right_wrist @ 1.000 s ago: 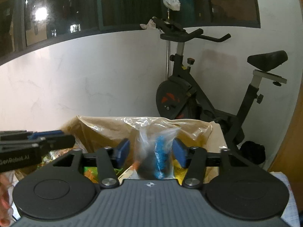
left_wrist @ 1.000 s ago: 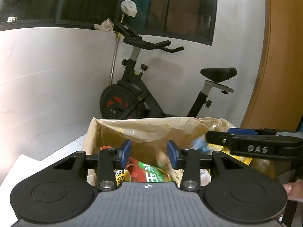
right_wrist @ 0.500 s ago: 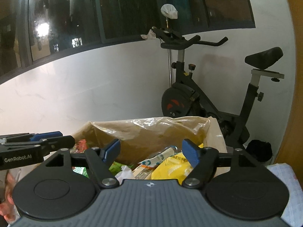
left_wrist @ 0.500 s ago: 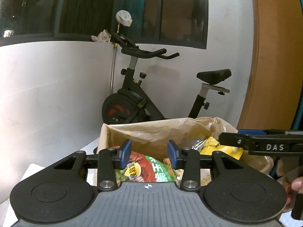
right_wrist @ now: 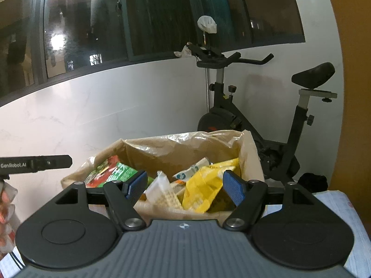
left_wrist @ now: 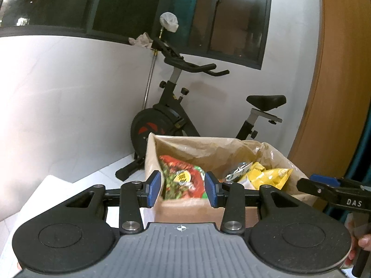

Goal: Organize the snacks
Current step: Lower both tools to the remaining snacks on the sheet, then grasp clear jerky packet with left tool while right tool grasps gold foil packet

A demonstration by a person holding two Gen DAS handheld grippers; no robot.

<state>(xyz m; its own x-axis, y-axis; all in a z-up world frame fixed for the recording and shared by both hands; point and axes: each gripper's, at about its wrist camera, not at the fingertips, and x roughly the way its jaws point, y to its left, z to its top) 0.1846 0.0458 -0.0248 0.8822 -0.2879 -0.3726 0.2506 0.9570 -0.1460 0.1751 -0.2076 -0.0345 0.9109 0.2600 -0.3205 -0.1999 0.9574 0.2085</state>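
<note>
Right wrist: snack box beyond right gripper's parted, empty jaws

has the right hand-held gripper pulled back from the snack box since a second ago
Yes. The right hand-held gripper has backed away from the snack box, jaws open and empty; the exercise bike behind stays put.

1. My left claw's body hides the near wall of the cardboard box, so I cannot see where it meets the bench.
2. The red-and-green snack bag shows blurred print I cannot read.
3. The right claw is cut off by the right picture edge in my left view.
4. In my right view, the yellow bag covers the packets beneath it; the small white packet has lettering too small to read.
5. The hand at the left edge is mostly cut off.
</note>
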